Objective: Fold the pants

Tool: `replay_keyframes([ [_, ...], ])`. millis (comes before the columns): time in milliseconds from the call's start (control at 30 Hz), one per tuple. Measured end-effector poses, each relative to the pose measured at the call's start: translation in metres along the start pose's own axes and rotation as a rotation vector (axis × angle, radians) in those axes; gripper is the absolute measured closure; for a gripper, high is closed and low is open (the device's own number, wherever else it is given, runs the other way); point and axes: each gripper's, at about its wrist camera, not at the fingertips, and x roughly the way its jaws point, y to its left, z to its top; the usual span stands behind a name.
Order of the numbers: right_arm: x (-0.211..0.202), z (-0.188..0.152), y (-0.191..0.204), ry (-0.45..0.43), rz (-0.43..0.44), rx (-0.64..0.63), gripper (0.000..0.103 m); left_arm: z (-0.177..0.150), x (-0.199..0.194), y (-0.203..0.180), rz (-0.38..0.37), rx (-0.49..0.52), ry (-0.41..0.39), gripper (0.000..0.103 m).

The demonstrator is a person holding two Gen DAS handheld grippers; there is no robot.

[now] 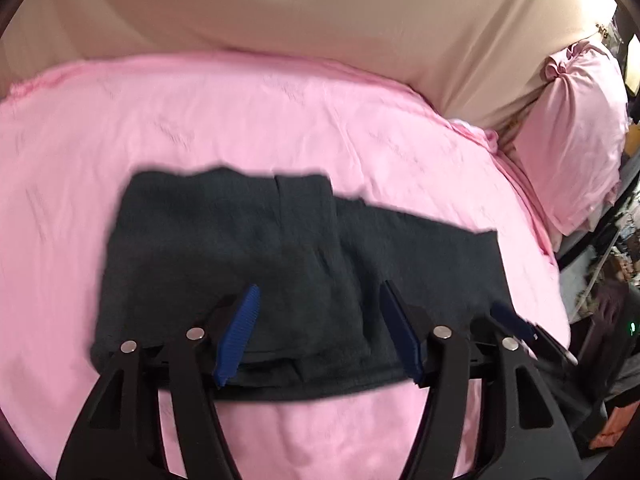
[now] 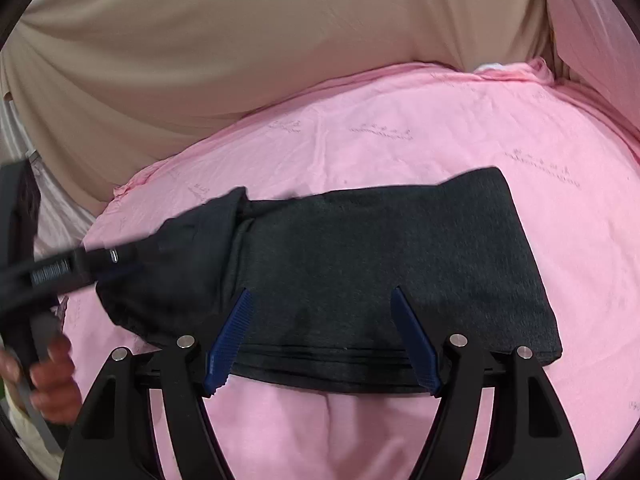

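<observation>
Dark pants (image 1: 280, 264) lie folded into a compact stack on the pink bedsheet (image 1: 200, 120), near the front edge of the bed. Layered folded edges face the cameras.

Left gripper (image 1: 320, 320): jaws spread, nothing pinched; blue pads hover over the near edge of the stack, cloth visible between them but no contact I can confirm. The view is motion-blurred.

Right gripper (image 2: 322, 320): jaws spread as well, empty, hanging over the near folded edge of the pants (image 2: 380, 264).

In the right wrist view the left gripper (image 2: 120, 268) comes in from the left at the rumpled end of the stack; too blurred to tell if it touches. The person's hand (image 2: 48, 376) grips its handle at the lower left.

Beige fabric (image 1: 320, 20) backs the bed. Pink pillow (image 1: 576, 136) at the right, off the stack.
</observation>
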Motion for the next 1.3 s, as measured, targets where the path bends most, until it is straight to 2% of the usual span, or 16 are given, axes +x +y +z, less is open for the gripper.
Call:
replay_keyframes([
  [67, -0.002, 0.000, -0.006, 0.006, 0.041, 0.029, 0.032, -0.007, -0.018, 0.016, -0.026, -0.042, -0.009, 0.034],
  [133, 0.001, 0.004, -0.008, 0.019, 0.122, 0.077, 0.028, -0.005, -0.047, 0.043, 0.006, -0.097, -0.073, 0.027],
  [200, 0.009, 0.010, -0.002, 0.039, 0.192, 0.102, 0.028, -0.004, -0.085, 0.074, 0.089, -0.154, -0.171, 0.015],
  [333, 0.036, 0.019, 0.029, 0.107, 0.316, 0.097, 0.028, -0.007, -0.132, 0.122, 0.276, -0.261, -0.297, 0.013],
  [433, 0.057, 0.022, 0.067, 0.158, 0.330, 0.005, 0.028, -0.015, -0.141, 0.134, 0.358, -0.271, -0.301, 0.013],
  [600, 0.097, 0.016, 0.095, 0.276, 0.272, -0.017, 0.029, -0.029, -0.126, 0.134, 0.344, -0.222, -0.244, 0.013],
  [633, 0.102, 0.013, 0.098, 0.286, 0.260, -0.026, 0.032, -0.030, -0.121, 0.134, 0.336, -0.220, -0.228, 0.013],
  [700, 0.104, 0.008, 0.108, 0.274, 0.192, -0.077, 0.062, -0.033, -0.109, 0.140, 0.326, -0.221, -0.199, 0.013],
  [733, 0.103, 0.009, 0.112, 0.271, 0.189, -0.086, 0.067, -0.034, -0.106, 0.140, 0.321, -0.223, -0.193, 0.013],
  [767, 0.100, 0.011, 0.115, 0.271, 0.222, -0.083, 0.083, -0.035, -0.102, 0.142, 0.315, -0.223, -0.187, 0.013],
  [900, 0.048, 0.043, 0.138, 0.142, 0.275, -0.174, 0.088, -0.031, -0.094, 0.133, 0.292, -0.206, -0.166, 0.013],
  [967, 0.012, 0.063, 0.130, 0.052, 0.266, -0.197, 0.088, -0.028, -0.095, 0.124, 0.287, -0.184, -0.165, 0.013],
  [1100, -0.048, 0.080, 0.056, -0.093, 0.115, -0.135, 0.088, -0.026, -0.089, 0.102, 0.257, -0.124, -0.159, 0.013],
  [1167, -0.061, 0.068, 0.012, -0.109, 0.020, -0.075, 0.088, -0.027, -0.077, 0.094, 0.233, -0.116, -0.138, 0.013],
  [1267, -0.044, 0.040, -0.053, -0.050, -0.141, 0.016, 0.088, -0.029, -0.055, 0.083, 0.176, -0.111, -0.092, 0.013],
  [1300, -0.035, 0.032, -0.066, -0.017, -0.153, 0.041, 0.088, -0.028, -0.049, 0.078, 0.171, -0.107, -0.085, 0.013],
])
